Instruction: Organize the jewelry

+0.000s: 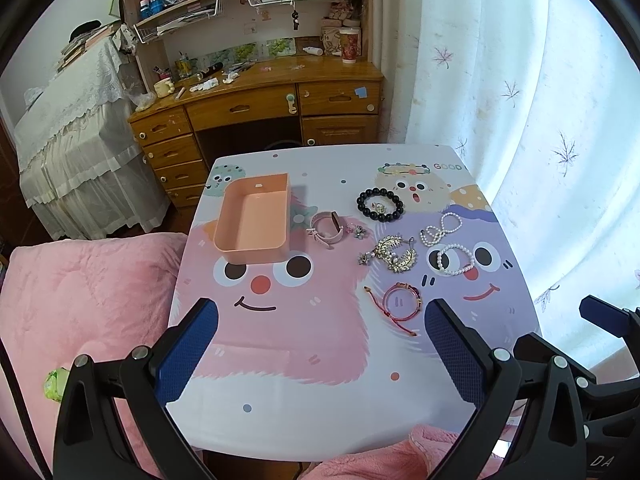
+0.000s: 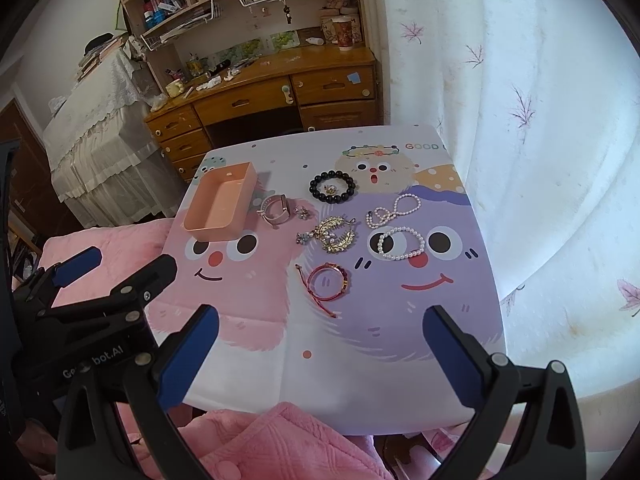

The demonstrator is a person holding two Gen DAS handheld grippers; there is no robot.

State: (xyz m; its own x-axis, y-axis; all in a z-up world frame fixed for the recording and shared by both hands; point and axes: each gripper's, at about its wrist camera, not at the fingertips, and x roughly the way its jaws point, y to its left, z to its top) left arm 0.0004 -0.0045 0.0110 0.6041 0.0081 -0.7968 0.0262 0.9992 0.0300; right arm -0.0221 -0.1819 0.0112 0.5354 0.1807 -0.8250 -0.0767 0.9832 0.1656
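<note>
- closest in, left gripper (image 1: 320, 344) spread wide, blue pads (image 1: 454, 356) well apart, nothing between them, hovering over the near edge of the table (image 1: 312, 412).
- right gripper (image 2: 320, 344) just the same: gaping wide, empty, poised above the near side of the cartoon tablecloth (image 2: 360, 372).
- pink blanket (image 2: 280, 444) bunched right under both tools at the table's front edge.
- first piece out: red cord bracelet (image 1: 400, 304), flat on the cloth between the pink face and the purple face, loose cord tail trailing toward the near side.
- next row back, gold leaf brooch (image 1: 394, 254) near the middle, a small flower charm touching its left end.
- just right of the brooch, pearl bracelet (image 1: 454, 260) lying over the purple face's eye.
- beyond that, pearl strand (image 1: 440, 230) twisted into a figure eight.
- left of centre, pink watch (image 1: 326, 230) curled on its side, just beside the box; small flower ring (image 1: 358, 231) close on its right.
- peach box (image 1: 254, 220) open-topped and empty, on the left half of the table, well apart from the beads.
- farther still, black bead bracelet (image 1: 380, 204) in a neat circle, small gold ring (image 1: 379, 207) sitting inside the loop.
- all the jewelry out on the cloth, none in the box.
- past the table, wooden desk (image 1: 260, 100) with drawers and cluttered shelves; white curtain (image 1: 540, 100) on the right.
</note>
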